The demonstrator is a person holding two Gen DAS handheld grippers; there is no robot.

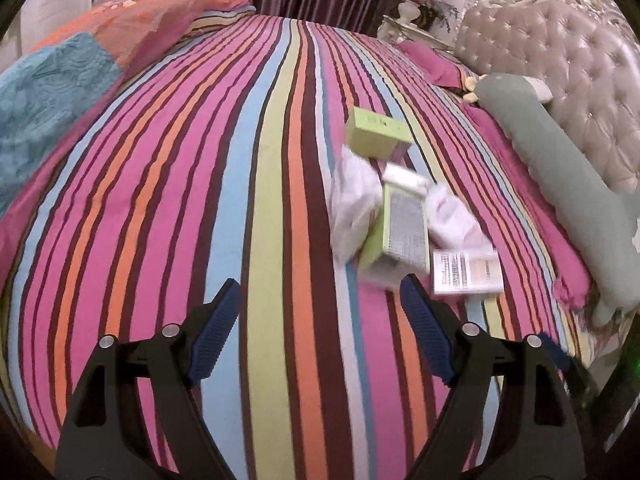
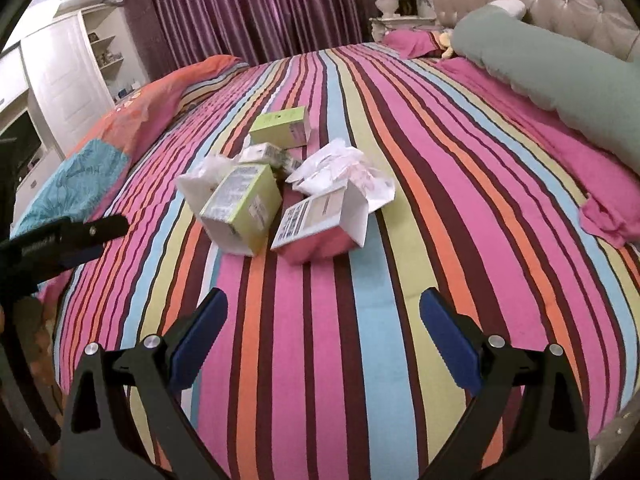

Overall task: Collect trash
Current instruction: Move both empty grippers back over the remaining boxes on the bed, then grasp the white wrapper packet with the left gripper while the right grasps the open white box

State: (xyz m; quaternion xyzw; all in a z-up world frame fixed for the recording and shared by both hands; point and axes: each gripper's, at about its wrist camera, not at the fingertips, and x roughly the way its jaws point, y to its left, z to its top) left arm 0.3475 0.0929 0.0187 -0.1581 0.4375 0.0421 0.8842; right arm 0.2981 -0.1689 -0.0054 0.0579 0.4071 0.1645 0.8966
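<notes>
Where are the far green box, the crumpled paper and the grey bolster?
Far green box [image 2: 280, 126]: right wrist view, top face.
Crumpled paper [image 2: 340, 168]: right wrist view, middle folds.
Grey bolster [image 2: 560, 76]: right wrist view, mid-length.

Black grippers [image 2: 324, 308], blue ribbed pads [image 2: 200, 336] (seemingly rubber).

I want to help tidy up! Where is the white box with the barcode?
In the right wrist view the white box lies mid-bed on the striped bedspread, right of the big green box and in front of the crumpled paper.
</notes>
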